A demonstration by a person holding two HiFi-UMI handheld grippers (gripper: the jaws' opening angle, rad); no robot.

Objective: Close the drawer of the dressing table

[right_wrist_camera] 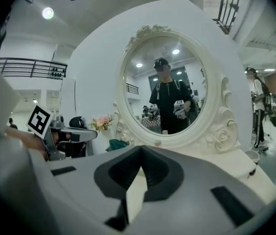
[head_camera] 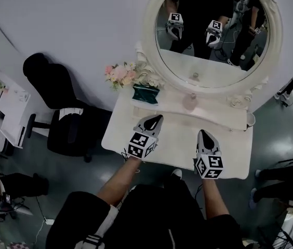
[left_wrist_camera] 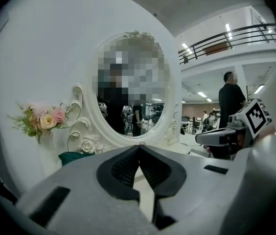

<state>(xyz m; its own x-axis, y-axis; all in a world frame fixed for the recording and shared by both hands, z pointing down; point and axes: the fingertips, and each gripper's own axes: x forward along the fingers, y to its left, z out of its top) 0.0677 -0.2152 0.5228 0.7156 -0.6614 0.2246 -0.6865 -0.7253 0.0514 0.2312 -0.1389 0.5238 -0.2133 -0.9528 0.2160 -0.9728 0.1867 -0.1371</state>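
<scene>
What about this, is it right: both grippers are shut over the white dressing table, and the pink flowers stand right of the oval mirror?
No: the pink flowers stand left of the oval mirror, as the head view shows. The left gripper and right gripper are indeed shut over the white dressing table.

Lit brightly and evenly from ceiling lights (right_wrist_camera: 48,12) overhead, with only soft shadow under the bench (head_camera: 229,149). Bent hard by fisheye at the edges, darkened in the corners; slightly soft up close.
</scene>
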